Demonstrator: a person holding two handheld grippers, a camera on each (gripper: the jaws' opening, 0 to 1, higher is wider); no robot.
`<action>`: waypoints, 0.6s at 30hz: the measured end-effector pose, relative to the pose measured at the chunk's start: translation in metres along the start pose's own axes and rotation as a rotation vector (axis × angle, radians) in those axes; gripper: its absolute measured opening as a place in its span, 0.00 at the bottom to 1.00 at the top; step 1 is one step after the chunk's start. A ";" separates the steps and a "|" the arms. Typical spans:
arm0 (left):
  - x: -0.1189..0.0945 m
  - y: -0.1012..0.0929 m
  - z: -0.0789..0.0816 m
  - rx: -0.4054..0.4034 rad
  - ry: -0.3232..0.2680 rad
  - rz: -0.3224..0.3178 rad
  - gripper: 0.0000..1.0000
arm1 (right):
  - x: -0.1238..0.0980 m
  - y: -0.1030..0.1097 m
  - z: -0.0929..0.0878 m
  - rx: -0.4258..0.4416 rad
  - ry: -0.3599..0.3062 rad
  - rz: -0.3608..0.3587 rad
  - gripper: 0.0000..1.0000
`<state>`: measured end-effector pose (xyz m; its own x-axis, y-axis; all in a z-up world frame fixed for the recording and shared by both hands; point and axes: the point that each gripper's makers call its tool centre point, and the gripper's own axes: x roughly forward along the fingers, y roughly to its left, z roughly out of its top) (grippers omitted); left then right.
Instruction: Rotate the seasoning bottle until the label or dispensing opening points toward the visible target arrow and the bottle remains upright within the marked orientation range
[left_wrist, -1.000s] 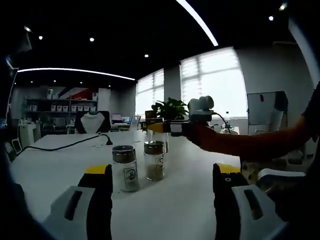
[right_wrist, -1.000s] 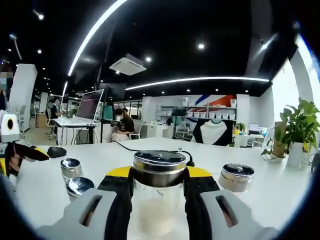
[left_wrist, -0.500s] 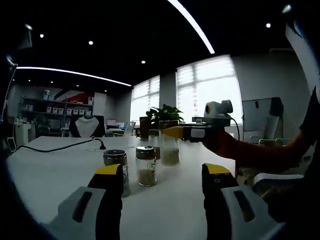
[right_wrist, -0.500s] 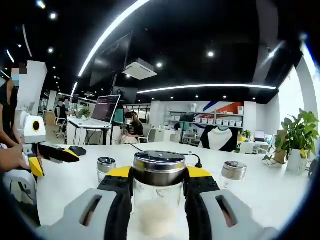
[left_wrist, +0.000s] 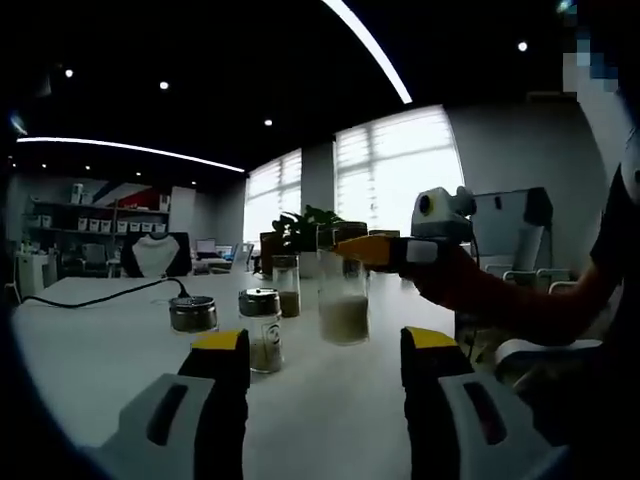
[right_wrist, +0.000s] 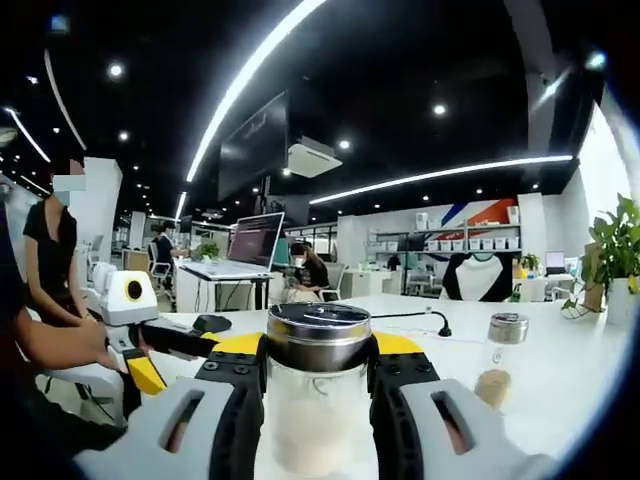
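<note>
In the right gripper view, the right tool (right_wrist: 318, 400) has its two black-and-yellow jaws closed against the sides of the seasoning bottle (right_wrist: 318, 400), a clear glass jar with a shiny metal lid (right_wrist: 318, 335) and pale powder in its lower part. The bottle stands upright between the jaws, its lid level. Whether its base touches the white counter (right_wrist: 560, 370) cannot be told there. In the left gripper view the same bottle (left_wrist: 343, 290) appears in the yellow-tipped jaws of the right tool (left_wrist: 375, 250), held by a hand (left_wrist: 450, 280), upright and seemingly just above the counter surface.

The left tool (left_wrist: 318, 400) has its jaws spread wide with nothing between them. It also appears at the left of the right gripper view (right_wrist: 150, 350). Beyond its jaws stand three other shakers: a short one with dark powder (left_wrist: 262, 330), a squat jar (left_wrist: 193, 313) to its left, and a taller one (left_wrist: 286, 286) further back. One small shaker with brown powder (right_wrist: 497, 355) stands right of the gripped bottle. A black cable (left_wrist: 100, 293) trails across the counter.
</note>
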<state>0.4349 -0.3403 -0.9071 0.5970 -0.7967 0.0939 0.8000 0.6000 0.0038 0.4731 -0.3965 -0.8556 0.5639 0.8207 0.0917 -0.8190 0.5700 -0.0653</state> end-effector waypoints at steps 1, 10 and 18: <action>0.001 -0.001 0.000 -0.004 0.001 -0.001 0.59 | 0.000 0.002 0.000 0.004 -0.003 0.008 0.37; 0.009 -0.016 -0.005 0.049 0.045 -0.048 0.62 | 0.001 0.037 -0.004 0.048 -0.009 0.147 0.37; 0.010 -0.026 -0.002 0.018 0.025 -0.094 0.61 | -0.003 0.066 0.005 0.065 -0.037 0.273 0.37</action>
<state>0.4196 -0.3640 -0.9085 0.5213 -0.8508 0.0670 0.8513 0.5239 0.0297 0.4166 -0.3610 -0.8557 0.3179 0.9410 0.1158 -0.9460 0.3230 -0.0287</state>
